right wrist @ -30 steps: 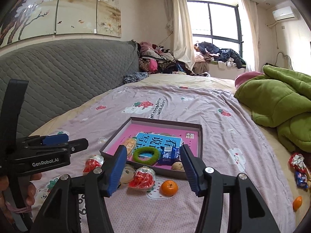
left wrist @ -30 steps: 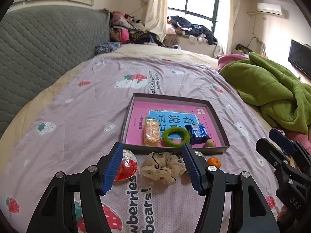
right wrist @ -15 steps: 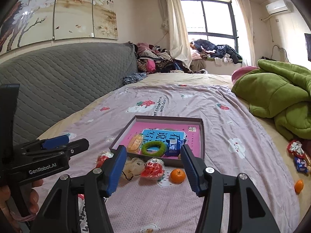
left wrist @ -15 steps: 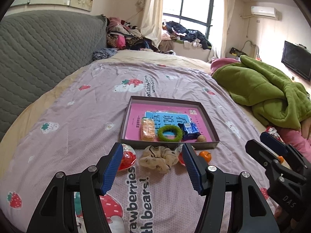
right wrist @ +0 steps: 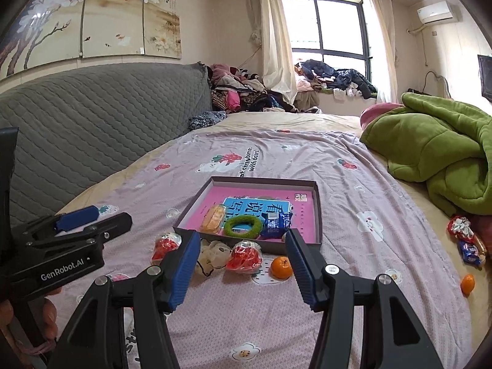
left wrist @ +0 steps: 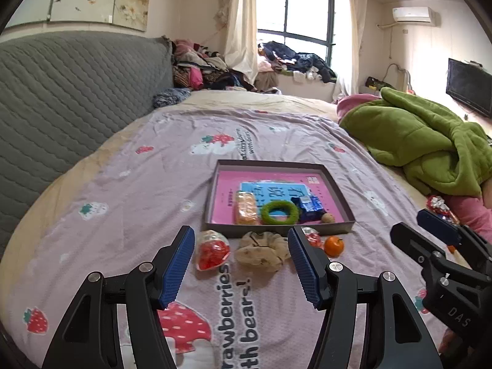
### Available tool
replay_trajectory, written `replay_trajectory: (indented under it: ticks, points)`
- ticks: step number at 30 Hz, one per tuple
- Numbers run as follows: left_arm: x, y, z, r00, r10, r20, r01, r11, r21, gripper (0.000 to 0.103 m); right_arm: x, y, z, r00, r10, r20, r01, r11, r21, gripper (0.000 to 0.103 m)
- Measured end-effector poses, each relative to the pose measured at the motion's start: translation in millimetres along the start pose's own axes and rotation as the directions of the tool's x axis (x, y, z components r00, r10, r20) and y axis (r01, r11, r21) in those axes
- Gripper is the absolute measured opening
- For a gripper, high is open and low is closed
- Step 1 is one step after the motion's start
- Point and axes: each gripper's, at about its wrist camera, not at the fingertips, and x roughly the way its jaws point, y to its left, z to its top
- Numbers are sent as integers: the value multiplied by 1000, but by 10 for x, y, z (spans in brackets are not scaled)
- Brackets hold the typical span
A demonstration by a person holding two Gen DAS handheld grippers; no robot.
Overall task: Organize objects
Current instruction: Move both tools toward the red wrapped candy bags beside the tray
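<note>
Left wrist view: the left gripper [left wrist: 241,244] has its jaws spread wide with nothing between the blue pads; it touches no item and hovers above the bedsheet [left wrist: 123,215], pointing downward toward the tray [left wrist: 278,164]. Just before the tray's near wall lie, left to right, a red packet [left wrist: 212,250], a beige scrunchie [left wrist: 263,250], a second red packet [left wrist: 313,237] partly hidden by the right finger, and an orange [left wrist: 334,245]. Inside the tray sit a biscuit pack [left wrist: 245,208], a green ring [left wrist: 279,212], a blue wrapper [left wrist: 310,204] and a small nut-like item [left wrist: 328,217]. The right gripper body appears at the right edge. Right wrist view: the right gripper [right wrist: 241,247] also stands open, empty, clear of all items and angled down at the same row. Framed between its fingers are the scrunchie [right wrist: 212,253], one red packet [right wrist: 244,255] and the orange [right wrist: 281,267]; the other red packet [right wrist: 164,246] lies outside the left finger. The tray [right wrist: 264,180] is just beyond. The left gripper [right wrist: 92,220] shows at the left, held by a hand [right wrist: 50,313]. A second orange [right wrist: 467,283] and wrapped sweets [right wrist: 466,240] lie well apart at the right, near a green blanket [right wrist: 436,147].
</note>
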Motion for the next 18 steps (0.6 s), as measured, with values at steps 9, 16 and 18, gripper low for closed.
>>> replay_trajectory:
  ticks: [9, 16, 18]
  points:
    - [-113, 86, -52, 1000, -14, 10, 14, 1000, -6, 65, -89, 79, -19, 1000, -8, 5, 8, 1000, -8, 57]
    - [-148, 125, -97, 1000, -10, 6, 10, 1000, -6, 65, -130, 134, -21, 1000, -1, 3, 1, 1000, -13, 57]
    - [-159, 126, -109, 1000, -10, 4, 10, 1000, -4, 65, -133, 141, -24, 1000, -2, 1, 2, 1000, -12, 57]
